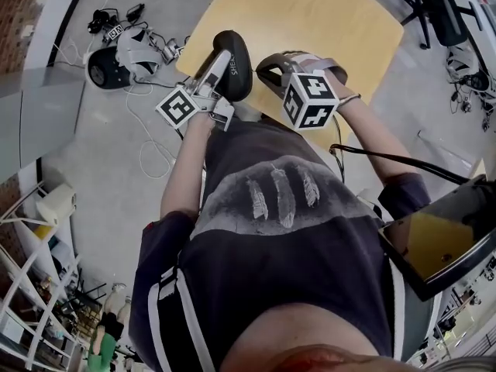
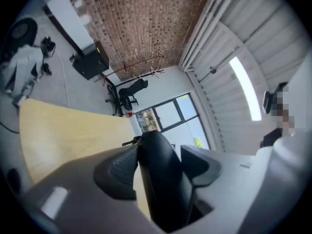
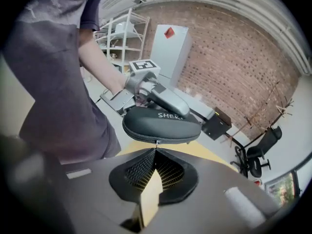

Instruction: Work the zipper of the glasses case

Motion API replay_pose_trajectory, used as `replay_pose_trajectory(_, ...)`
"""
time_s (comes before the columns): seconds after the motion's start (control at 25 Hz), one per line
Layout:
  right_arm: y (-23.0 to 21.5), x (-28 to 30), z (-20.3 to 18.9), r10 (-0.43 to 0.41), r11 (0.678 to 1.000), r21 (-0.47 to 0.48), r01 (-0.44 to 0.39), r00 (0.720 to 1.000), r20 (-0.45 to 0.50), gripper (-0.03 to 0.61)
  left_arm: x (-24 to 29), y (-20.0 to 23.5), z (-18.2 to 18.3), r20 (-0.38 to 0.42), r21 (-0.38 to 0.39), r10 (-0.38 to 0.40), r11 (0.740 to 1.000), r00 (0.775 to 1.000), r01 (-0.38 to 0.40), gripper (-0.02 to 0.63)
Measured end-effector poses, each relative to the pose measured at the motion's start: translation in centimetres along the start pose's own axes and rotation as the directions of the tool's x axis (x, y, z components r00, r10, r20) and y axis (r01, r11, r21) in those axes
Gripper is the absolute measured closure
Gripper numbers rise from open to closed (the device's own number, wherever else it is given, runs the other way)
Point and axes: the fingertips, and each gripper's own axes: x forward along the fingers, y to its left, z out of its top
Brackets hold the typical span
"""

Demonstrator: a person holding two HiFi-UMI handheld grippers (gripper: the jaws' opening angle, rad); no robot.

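My left hand-held gripper [image 2: 161, 148] pinches the black oval zippered glasses case [image 3: 161, 123] across its flat faces, holding it in the air above the pale wooden tabletop [image 1: 310, 14]. My right hand-held gripper [image 3: 156, 154] has its jaws pressed together, with the tips right at the case's small metal zipper pull [image 3: 156, 142], just below the case's edge.

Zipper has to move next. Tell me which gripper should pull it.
Right. The right gripper, jaws shut, has its tips at the zipper pull on the glasses case. The left gripper is busy: its jaws hold the case body, so it should probably just steady it.
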Motion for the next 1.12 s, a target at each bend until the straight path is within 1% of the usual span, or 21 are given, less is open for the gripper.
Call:
replay_pose_trajectory(0.08,0.0,1.0,-0.6,-0.012,0.999,0.044,0.014,0.999,-0.039,0.577,0.1,1.0,0.5,0.015,0.080,0.098,0.992,0.995,-0.099,0.353)
replay_pose_trajectory(0.12,0.2,1.4,-0.8,-0.007,0.998,0.066,0.010,0.999,-0.046,0.577,0.1,1.5,0.8,0.026,0.107,0.132,0.985,0.991,-0.134,0.357)
replay_pose_trajectory(0.16,0.5,1.8,-1.0,0.005,0.996,0.090,-0.001,0.999,-0.045,0.577,0.2,2.1,1.1,0.038,0.111,0.154,0.981,0.987,-0.158,0.359)
replay_pose_trajectory(0.28,0.8,3.6,-0.6,0.037,0.989,0.147,-0.032,0.999,-0.031,0.577,0.1,4.2,2.5,0.054,0.090,0.195,0.976,0.979,-0.199,0.360)
replay_pose_trajectory(0.4,0.6,5.6,-0.3,0.061,0.979,0.196,-0.055,0.998,-0.025,0.577,-0.1,6.4,3.6,0.061,0.092,0.260,0.960,0.964,-0.265,0.360)
replay_pose_trajectory(0.56,1.3,5.4,-2.2,0.097,0.942,0.323,-0.093,0.995,0.004,0.577,1.3,7.6,2.3,0.056,0.080,0.325,0.941,0.944,-0.329,0.360)
replay_pose_trajectory(0.68,1.7,5.4,-3.0,0.104,0.918,0.383,-0.104,0.994,0.021,0.577,2.1,8.5,1.7,0.042,0.091,0.372,0.923,0.927,-0.375,0.360)
replay_pose_trajectory(0.8,1.8,5.8,-2.9,0.105,0.895,0.431,-0.112,0.994,0.041,0.576,2.6,9.1,1.8,0.035,0.108,0.396,0.911,0.918,-0.397,0.359)
replay_pose_trajectory(0.92,1.9,6.3,-3.1,0.106,0.877,0.467,-0.115,0.993,0.046,0.577,2.6,9.6,1.8,0.024,0.111,0.403,0.908,0.915,-0.403,0.359)
replay_pose_trajectory(1.04,1.8,6.3,-4.4,0.085,0.870,0.486,-0.089,0.996,0.030,0.575,3.1,9.7,0.8,-0.002,0.101,0.386,0.918,0.922,-0.384,0.351)
replay_pose_trajectory(1.12,1.8,5.3,-6.7,0.049,0.856,0.516,-0.043,0.999,0.001,0.567,4.1,9.4,-0.5,-0.031,0.095,0.369,0.926,0.929,-0.365,0.350)
